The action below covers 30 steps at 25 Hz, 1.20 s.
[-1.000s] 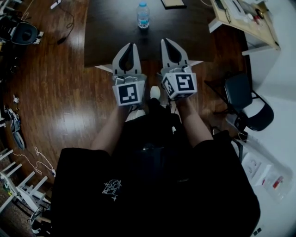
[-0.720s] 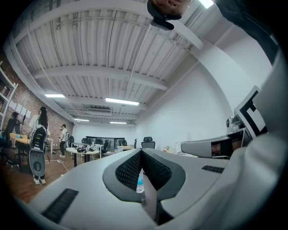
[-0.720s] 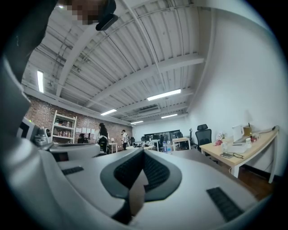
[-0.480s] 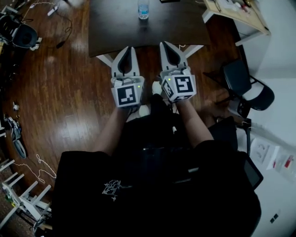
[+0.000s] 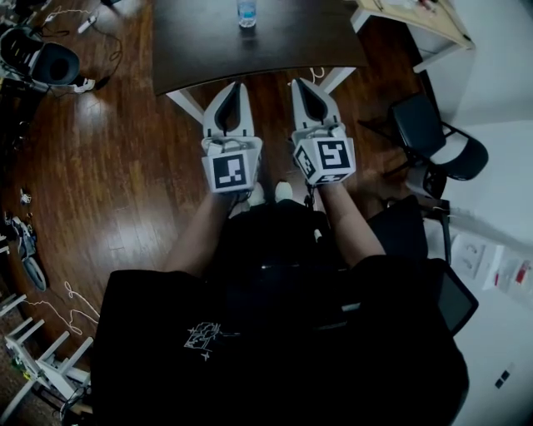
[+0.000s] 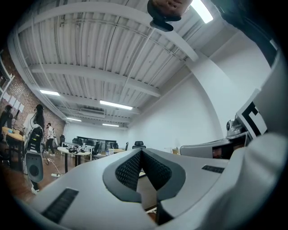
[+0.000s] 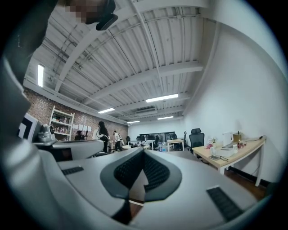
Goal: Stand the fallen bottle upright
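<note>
Since the bottle [image 5: 246,12] is already standing upright on the table [image 5: 275,42], the person is holding the left gripper [image 5: 236,84] and right gripper [image 5: 301,83] short of it, jaws together, empty.

Black tee [image 5: 275,358] w/ small white print [image 5: 202,337]; grey left gripper [image 5: 236,84] & right gripper [image 5: 298,82], b/w marker cubes [image 5: 231,170].

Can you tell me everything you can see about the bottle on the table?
The bottle looks like clear plastic with a bluish tint. It stands upright on the dark table, at the very top of the head view. Only its lower part shows, because the picture's edge cuts off the top, so its cap cannot be seen. Nothing but the table touches it.
</note>
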### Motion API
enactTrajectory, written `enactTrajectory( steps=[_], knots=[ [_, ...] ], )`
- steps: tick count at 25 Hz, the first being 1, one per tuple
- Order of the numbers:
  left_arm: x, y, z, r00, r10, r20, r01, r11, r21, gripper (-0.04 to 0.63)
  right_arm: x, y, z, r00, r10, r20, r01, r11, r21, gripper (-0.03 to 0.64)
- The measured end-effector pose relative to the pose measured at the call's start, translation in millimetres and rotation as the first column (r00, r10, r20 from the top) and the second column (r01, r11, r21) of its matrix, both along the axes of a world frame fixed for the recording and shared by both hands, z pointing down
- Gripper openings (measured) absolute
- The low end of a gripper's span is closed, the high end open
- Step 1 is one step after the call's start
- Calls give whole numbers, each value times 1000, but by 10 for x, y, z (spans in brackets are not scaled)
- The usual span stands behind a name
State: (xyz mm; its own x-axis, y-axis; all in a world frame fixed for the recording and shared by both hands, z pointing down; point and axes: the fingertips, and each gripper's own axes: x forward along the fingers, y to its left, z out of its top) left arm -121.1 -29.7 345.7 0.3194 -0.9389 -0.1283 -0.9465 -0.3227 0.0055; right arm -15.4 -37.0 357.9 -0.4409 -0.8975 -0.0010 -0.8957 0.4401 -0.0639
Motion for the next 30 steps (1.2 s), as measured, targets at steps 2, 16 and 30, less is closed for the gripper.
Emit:
enactTrajectory(
  steps=[2, 16, 30],
  knots=[
    [71, 75, 2, 1000, 2, 2, -2, 1000, -2, -14, 51, 86, 10, 1000, -3, 4, 3, 1000, -1, 14],
    [784, 1306, -6, 997, -52, 62, 51, 999, 9, -14, 763, 1269, 171, 998, -48, 43, 49, 999, -16, 14],
    [971, 2163, 47, 993, -105, 49, 107, 993, -54, -14, 960, 2055, 115, 993, -92, 79, 93, 996, -13, 14]
  ],
)
